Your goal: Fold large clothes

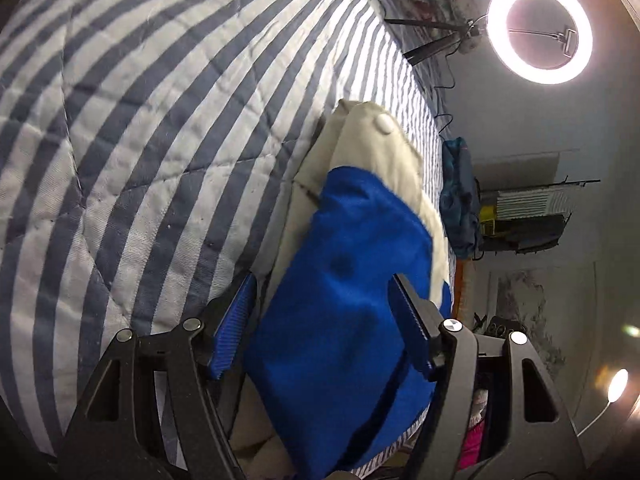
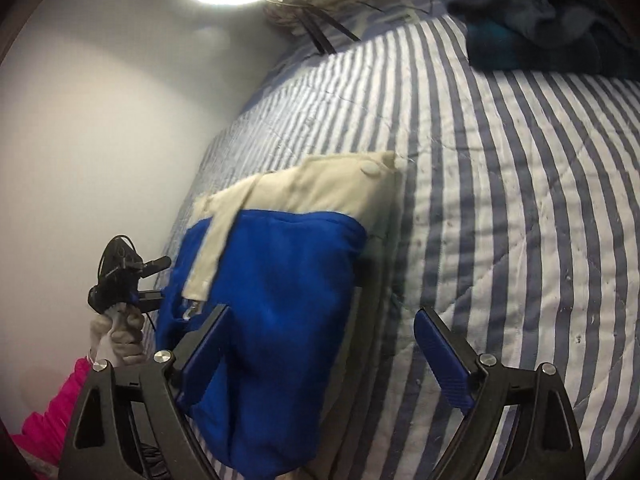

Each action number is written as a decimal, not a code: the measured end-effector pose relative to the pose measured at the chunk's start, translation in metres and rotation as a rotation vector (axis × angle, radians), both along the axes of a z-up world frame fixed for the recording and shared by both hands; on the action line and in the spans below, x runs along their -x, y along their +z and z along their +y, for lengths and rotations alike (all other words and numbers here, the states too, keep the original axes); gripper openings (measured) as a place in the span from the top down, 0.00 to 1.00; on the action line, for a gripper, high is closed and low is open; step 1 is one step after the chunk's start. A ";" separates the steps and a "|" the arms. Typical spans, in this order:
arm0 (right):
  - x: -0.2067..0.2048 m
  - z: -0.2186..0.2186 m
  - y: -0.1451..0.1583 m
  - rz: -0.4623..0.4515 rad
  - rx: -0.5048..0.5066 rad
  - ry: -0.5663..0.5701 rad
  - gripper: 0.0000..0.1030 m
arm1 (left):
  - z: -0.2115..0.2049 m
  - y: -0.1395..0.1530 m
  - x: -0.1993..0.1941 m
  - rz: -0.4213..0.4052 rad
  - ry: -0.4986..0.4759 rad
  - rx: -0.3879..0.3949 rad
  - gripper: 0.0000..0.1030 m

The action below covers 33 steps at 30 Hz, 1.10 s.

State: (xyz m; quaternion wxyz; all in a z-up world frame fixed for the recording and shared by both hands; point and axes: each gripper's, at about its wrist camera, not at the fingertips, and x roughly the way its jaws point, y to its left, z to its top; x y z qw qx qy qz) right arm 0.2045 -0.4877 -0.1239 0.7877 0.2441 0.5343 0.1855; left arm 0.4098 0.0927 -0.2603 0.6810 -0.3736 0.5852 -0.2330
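Over the striped quilt (image 1: 160, 128), my left gripper (image 1: 324, 324) gapes around the folded blue-and-cream garment (image 1: 344, 280), pads clear, its length running ahead. Right view: my right gripper (image 2: 320, 344) open, garment (image 2: 280, 272) ahead-left, beside its left finger.

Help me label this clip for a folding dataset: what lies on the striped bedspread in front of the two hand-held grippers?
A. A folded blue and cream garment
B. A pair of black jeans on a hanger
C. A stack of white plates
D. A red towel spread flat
A: the blue and cream garment lies folded on the striped bedspread, its cream part with a round button at the far end.
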 end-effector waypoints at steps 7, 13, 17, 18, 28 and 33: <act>-0.005 0.002 -0.032 0.064 -0.091 0.021 0.22 | -0.010 -0.005 0.000 -0.025 -0.014 0.024 0.33; -0.015 0.017 -0.043 0.060 -0.171 0.024 0.38 | -0.035 -0.001 -0.004 -0.053 -0.048 0.007 0.39; -0.019 0.032 -0.037 0.051 -0.148 0.040 0.48 | -0.038 0.000 -0.006 -0.062 -0.057 -0.005 0.46; -0.018 0.033 -0.036 0.050 -0.151 0.040 0.48 | -0.039 0.001 -0.005 -0.067 -0.061 -0.011 0.47; -0.020 0.056 -0.021 0.014 0.026 0.064 0.61 | -0.071 0.024 -0.002 -0.144 -0.081 -0.191 0.60; -0.019 0.068 -0.008 -0.019 0.066 0.080 0.66 | -0.073 0.022 -0.003 -0.153 -0.066 -0.178 0.50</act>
